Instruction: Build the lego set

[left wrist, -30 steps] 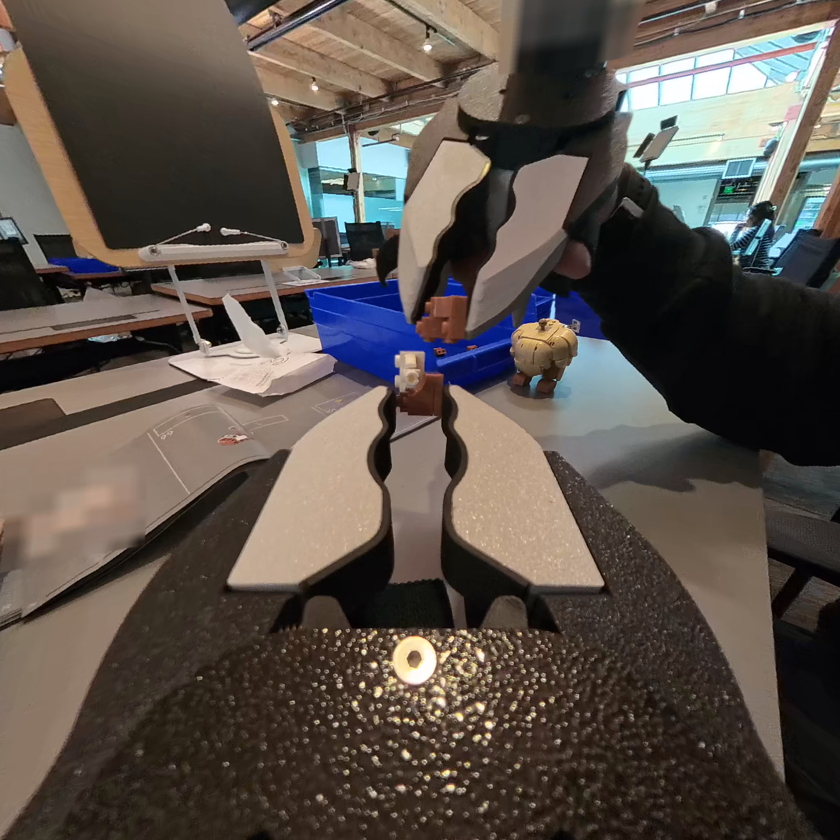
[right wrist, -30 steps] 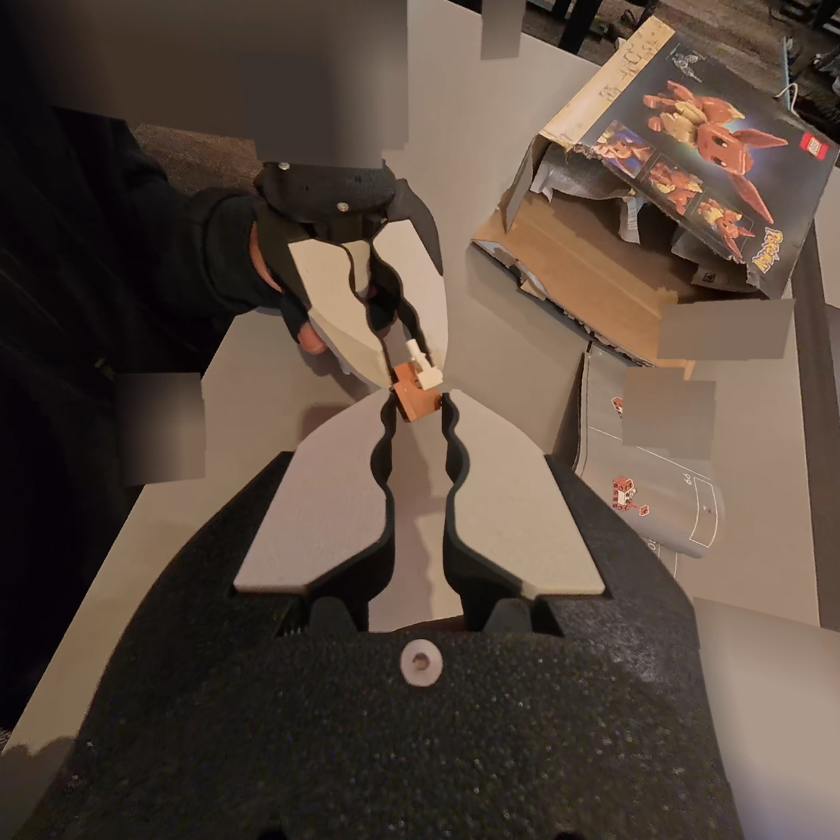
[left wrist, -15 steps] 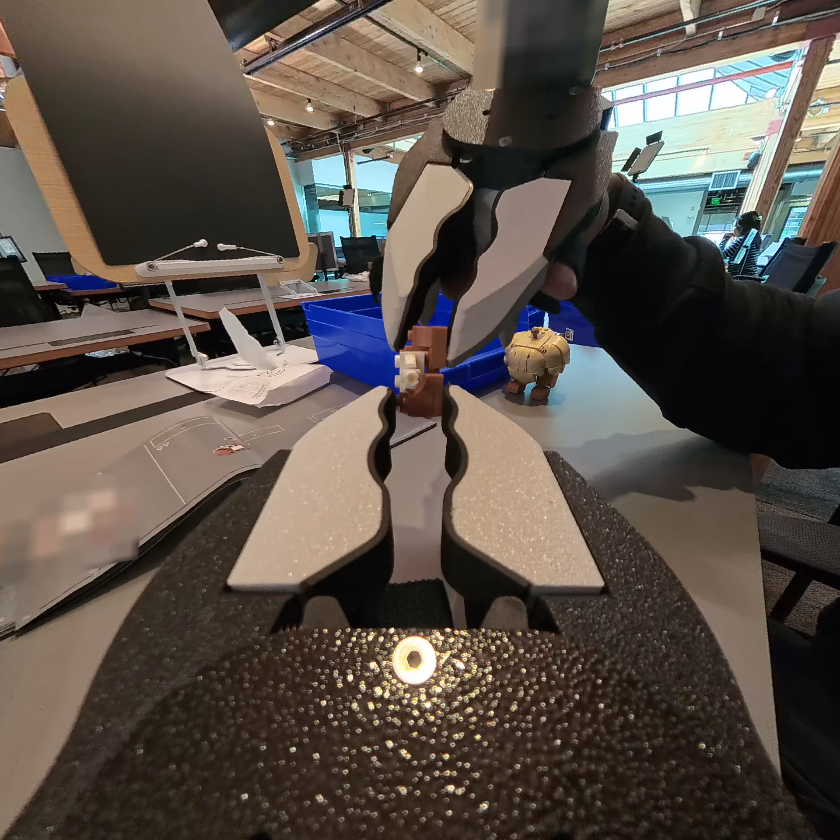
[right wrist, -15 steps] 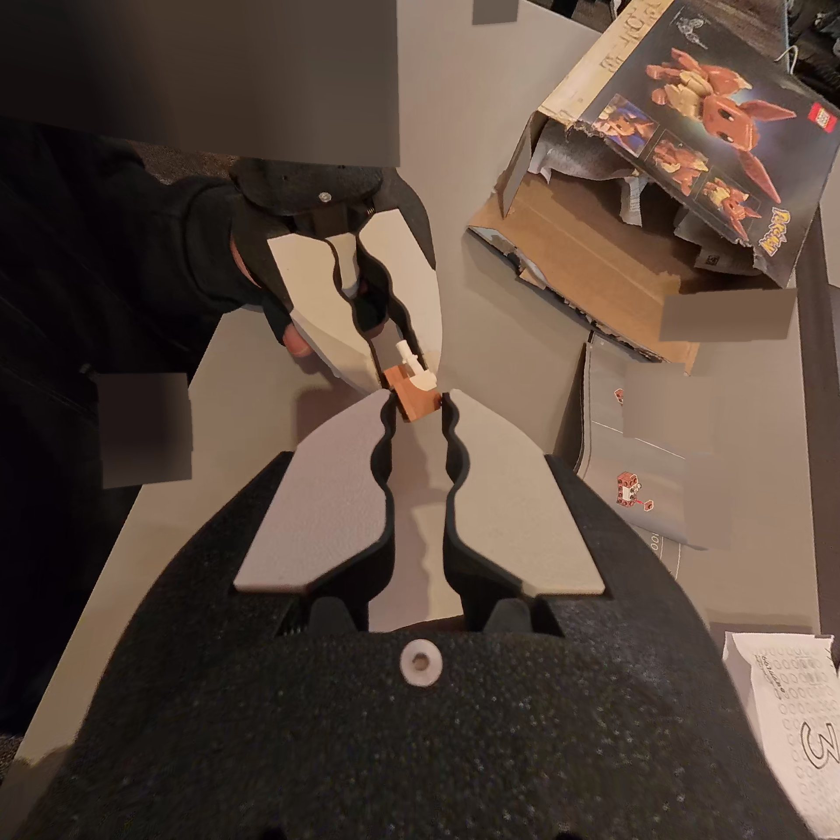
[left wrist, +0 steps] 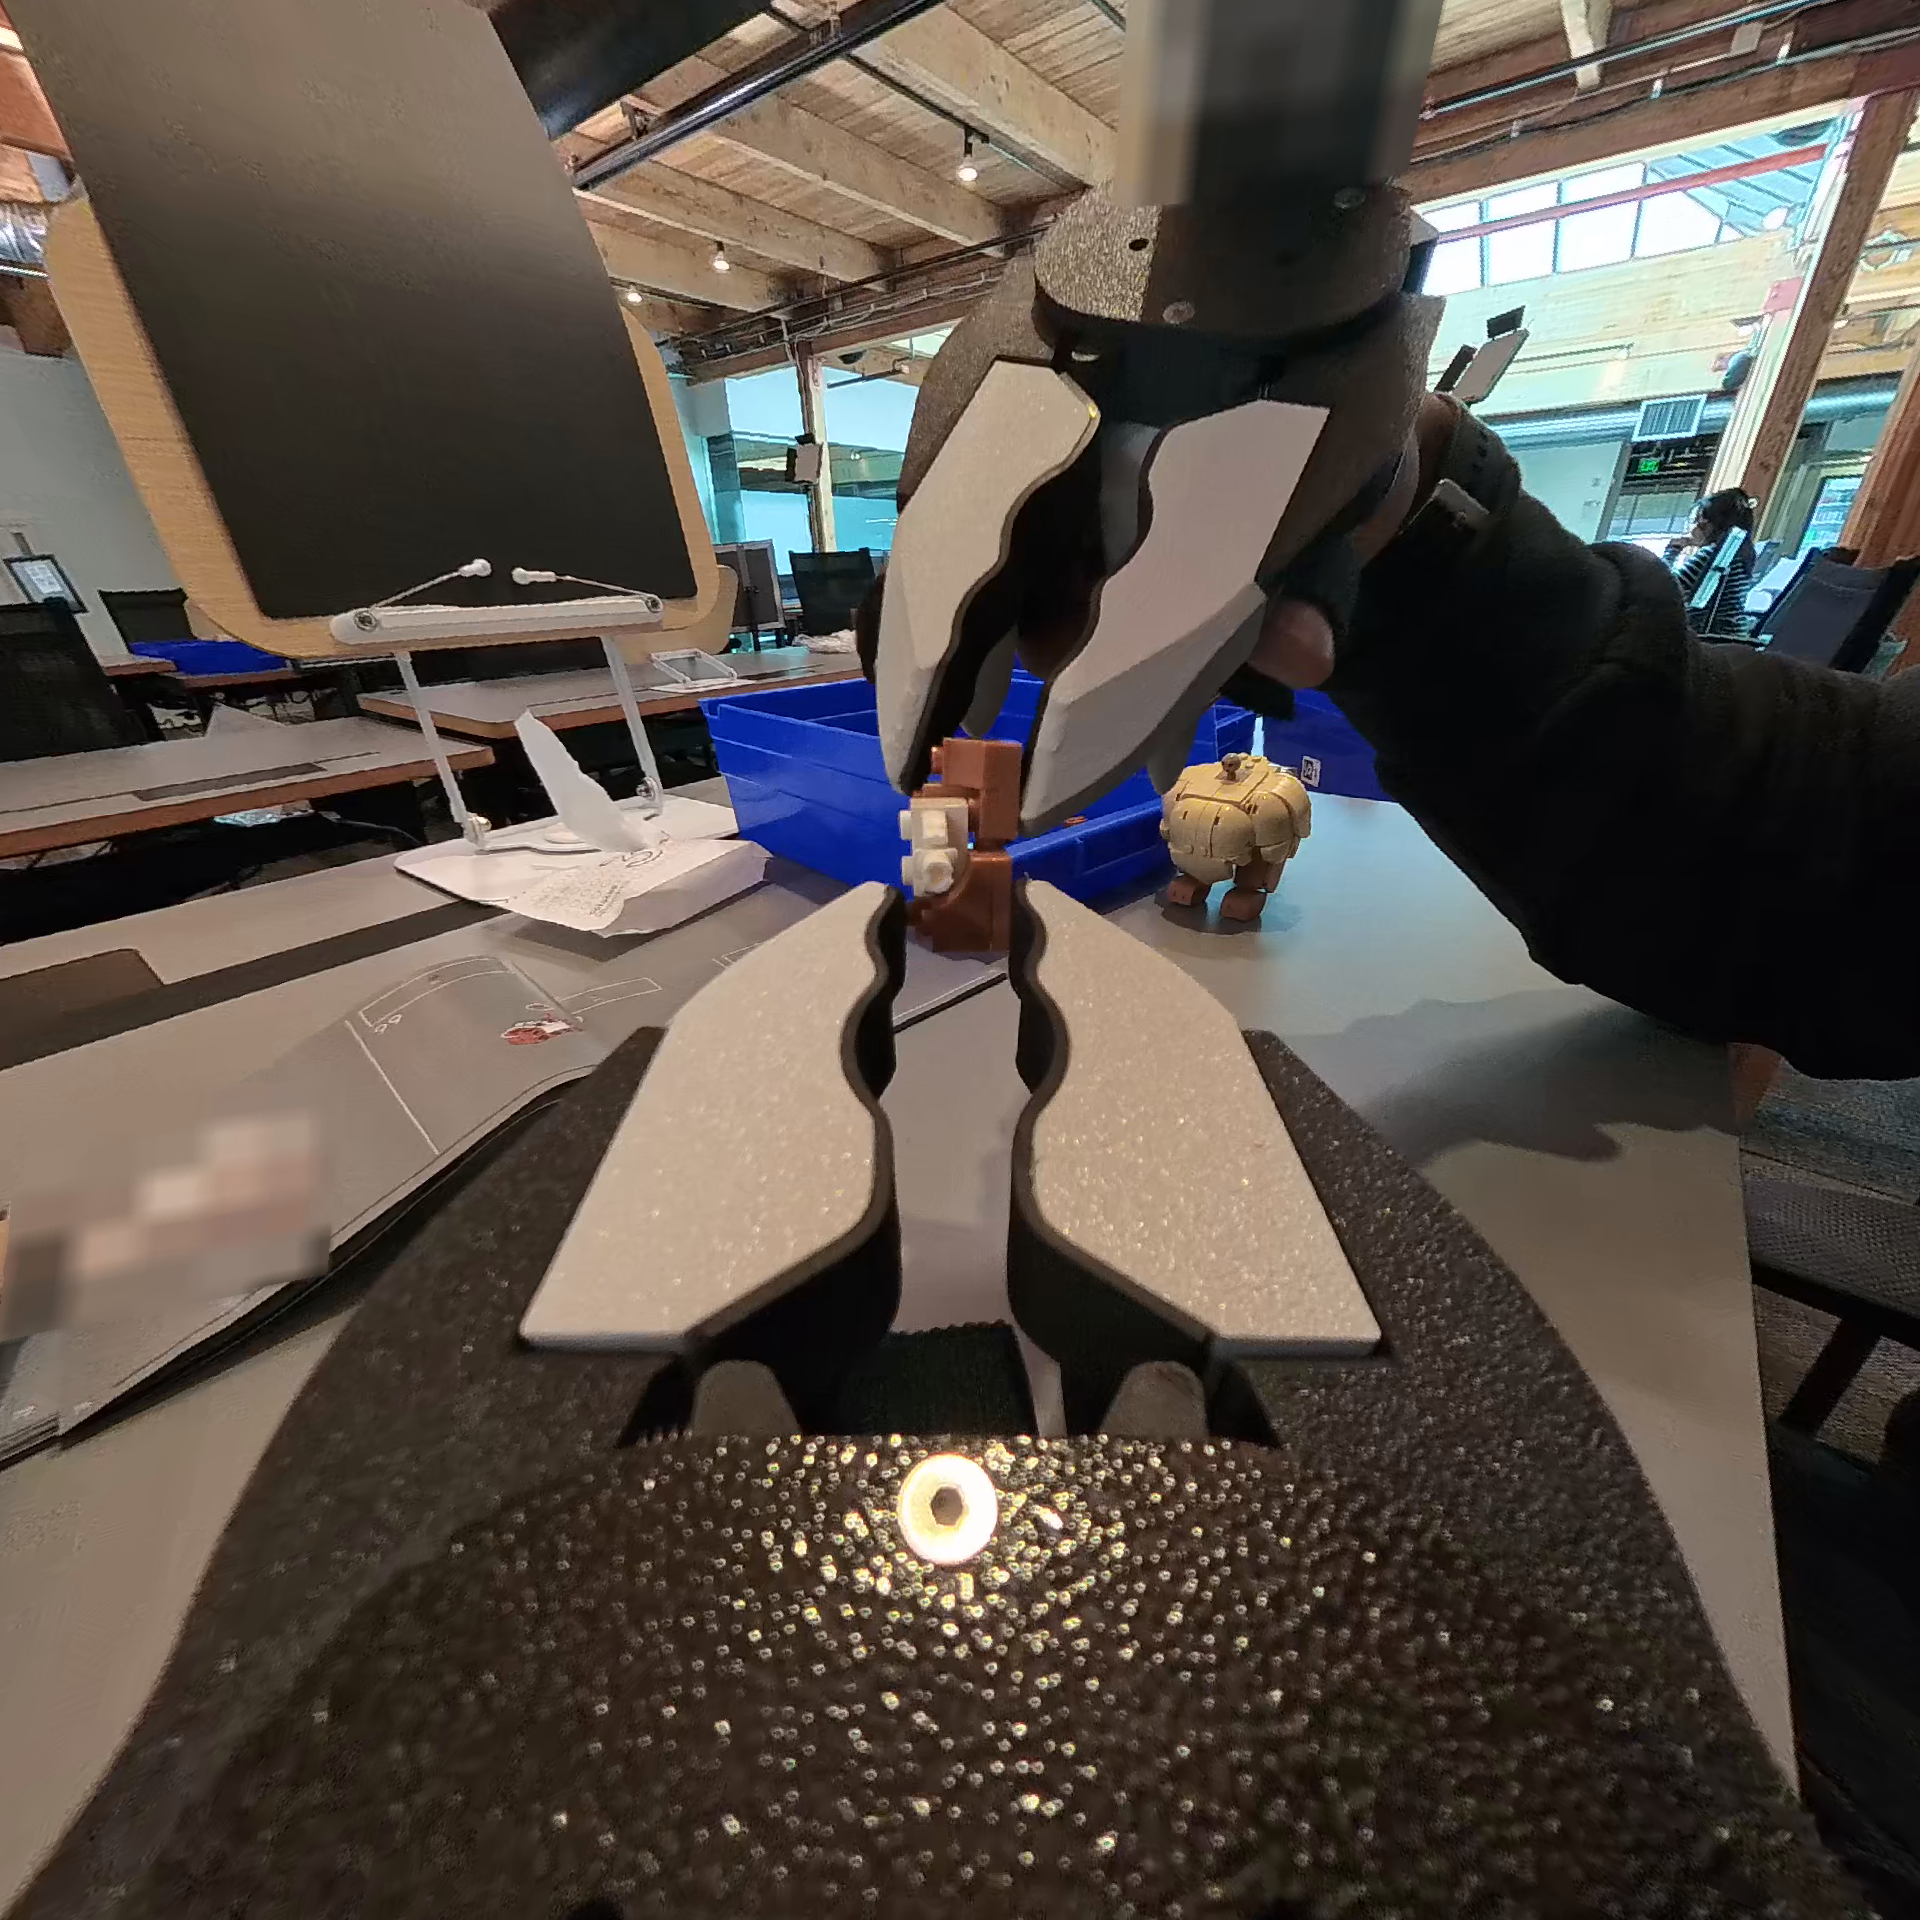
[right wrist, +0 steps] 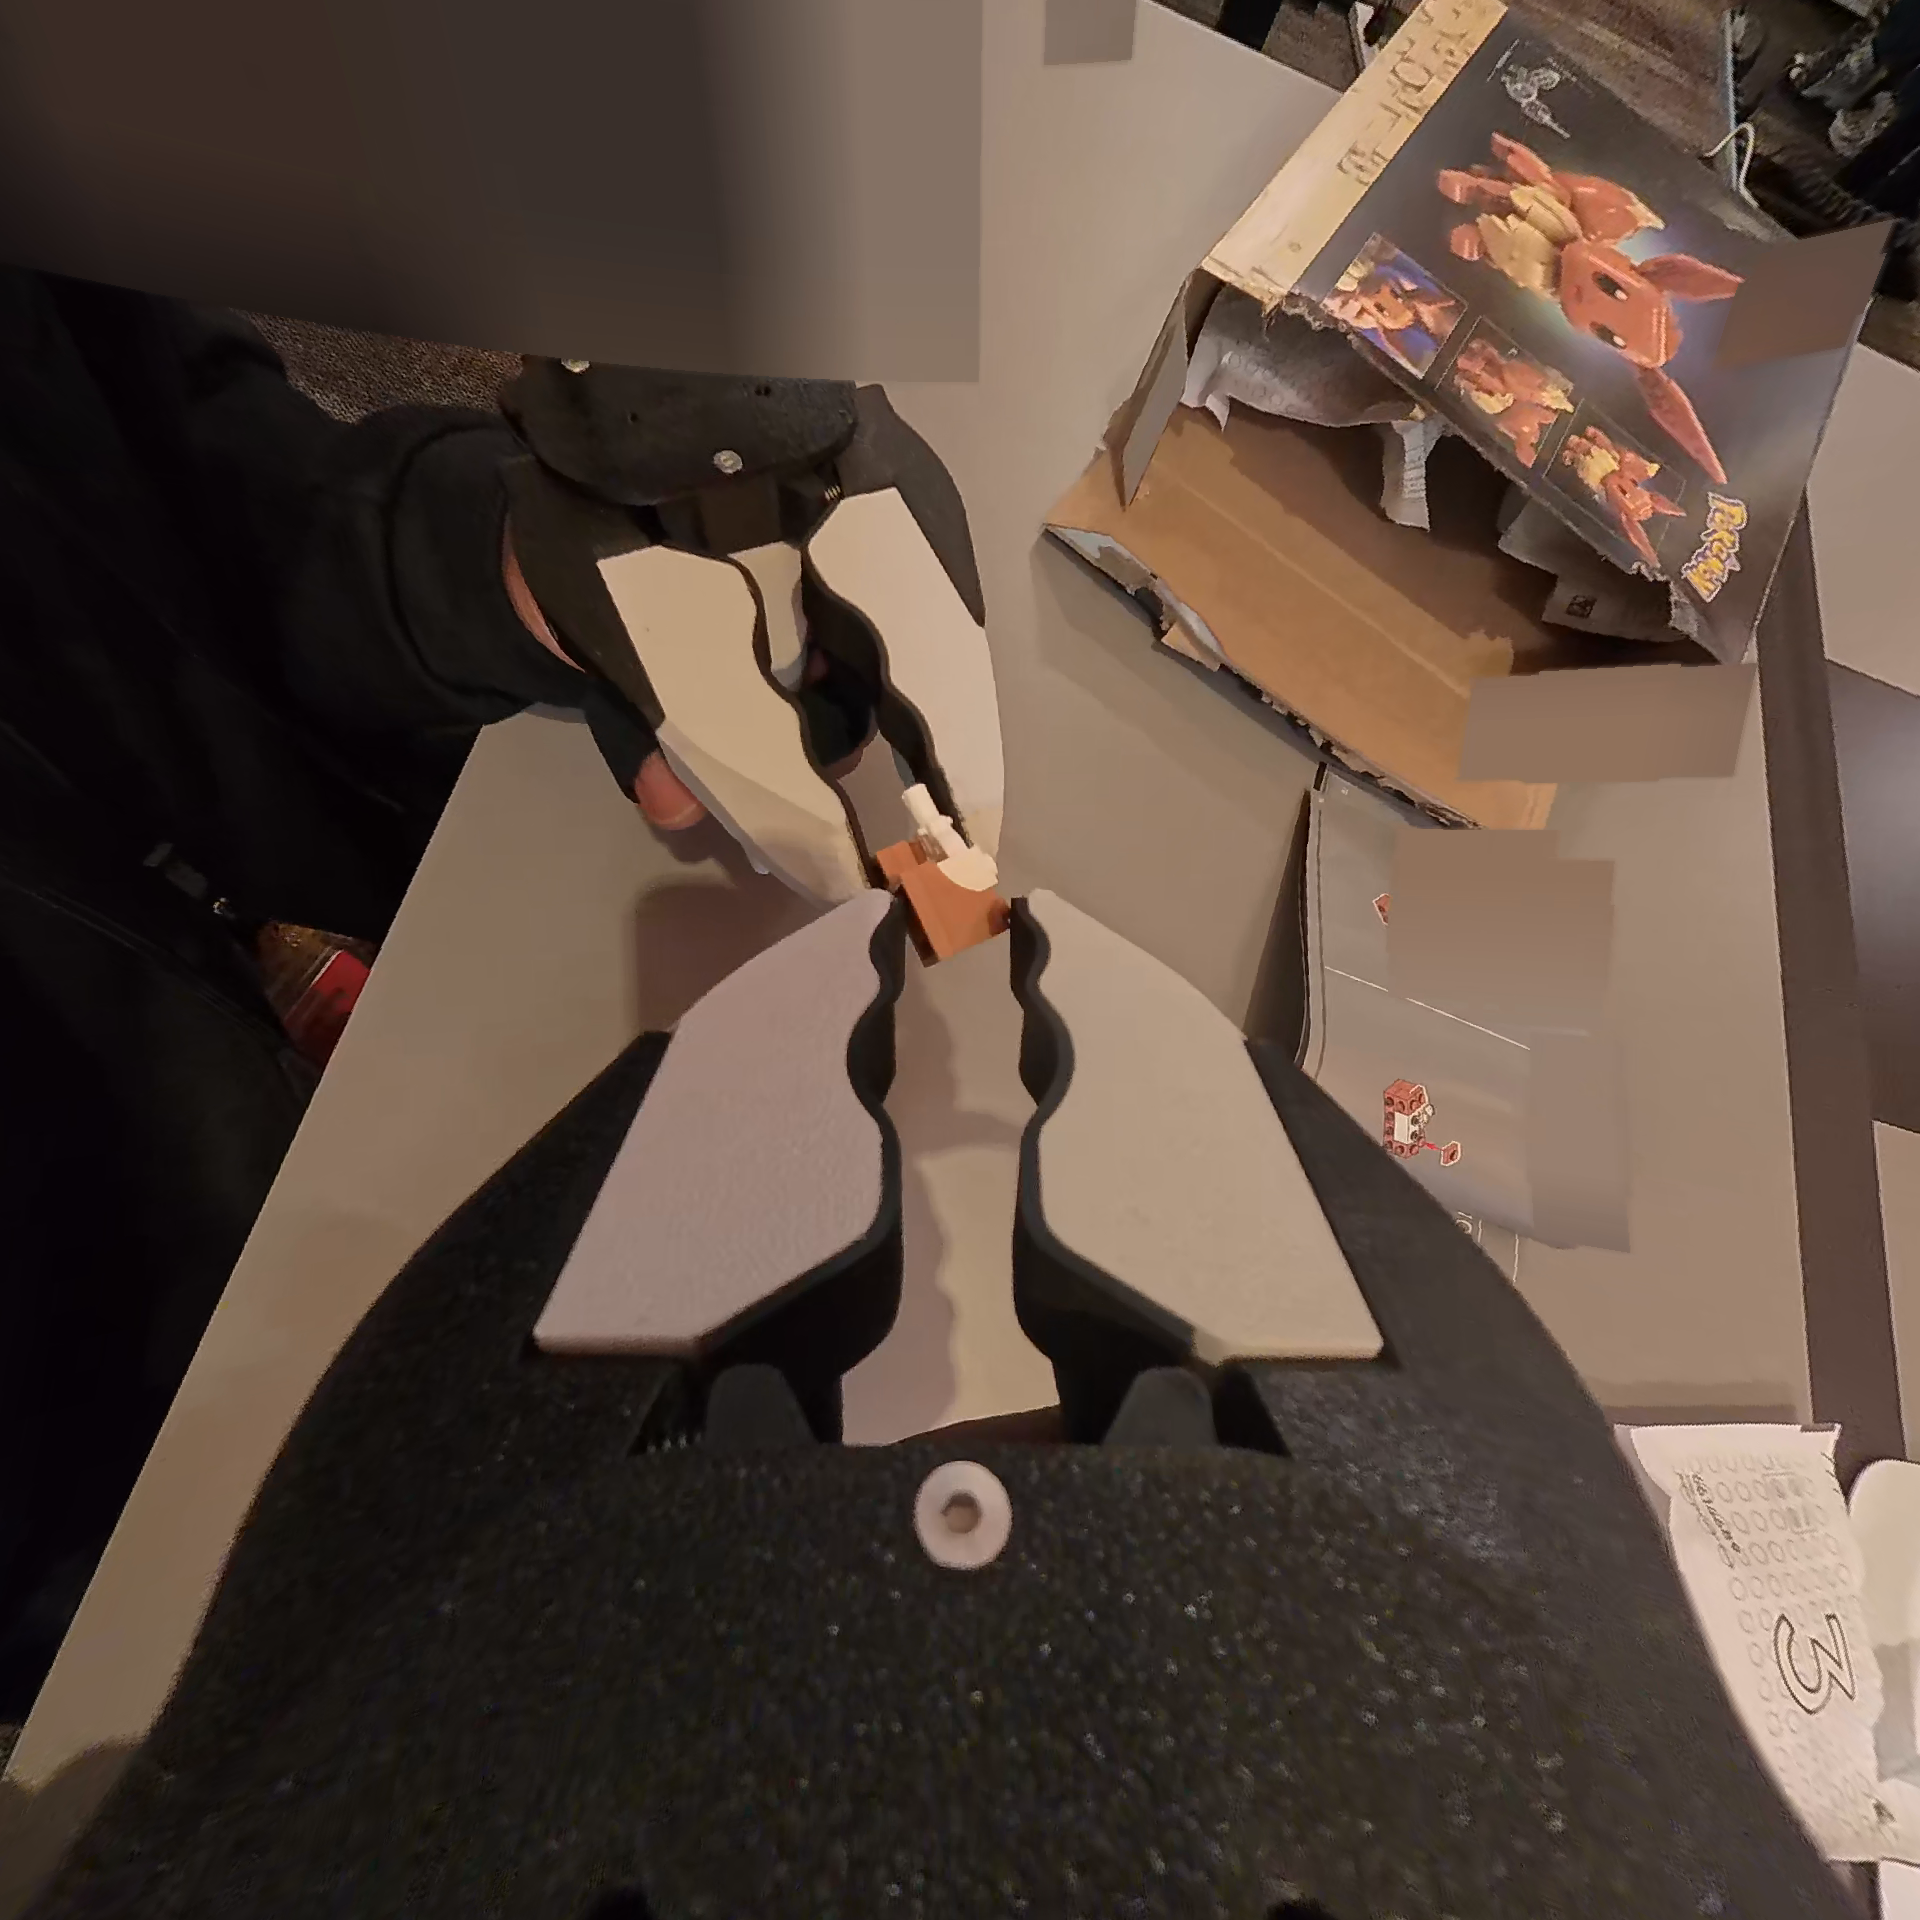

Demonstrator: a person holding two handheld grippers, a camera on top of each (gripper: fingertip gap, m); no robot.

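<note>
At the centre of the left wrist view sits a small brown brick assembly (left wrist: 971, 894) with a white piece (left wrist: 932, 847) stuck to its left side, held up in the air above the grey table (left wrist: 1455, 997). My left gripper (left wrist: 956, 920) is clamped on the lower brown part, both tips pressed against its 2 sides. Just above, my right gripper (left wrist: 971, 774) comes down from the top of the frame and pinches a second brown brick (left wrist: 982, 774), which touches the top of the first.

In the right wrist view the same cluster lies at frame centre: my right gripper (right wrist: 951, 920) grips the brown block (right wrist: 951, 914) between its tips, and the left gripper (right wrist: 914, 842) reaches in from the upper left, closed on the part carrying the white piece (right wrist: 951, 842). My gloved left hand (right wrist: 582, 644) shows behind it.

Farther out in the left wrist view, a blue bin (left wrist: 831, 769) stands behind the bricks, and a tan brick figure (left wrist: 1236, 831) stands on the table to its right. An open instruction booklet (left wrist: 364, 1070) lies at the left, and a dark board on a white stand (left wrist: 384, 312) fills the upper left. In the right wrist view a torn cardboard box (right wrist: 1455, 436) occupies the upper right, with a crumpled paper bag (right wrist: 1787, 1621) at the lower right.
</note>
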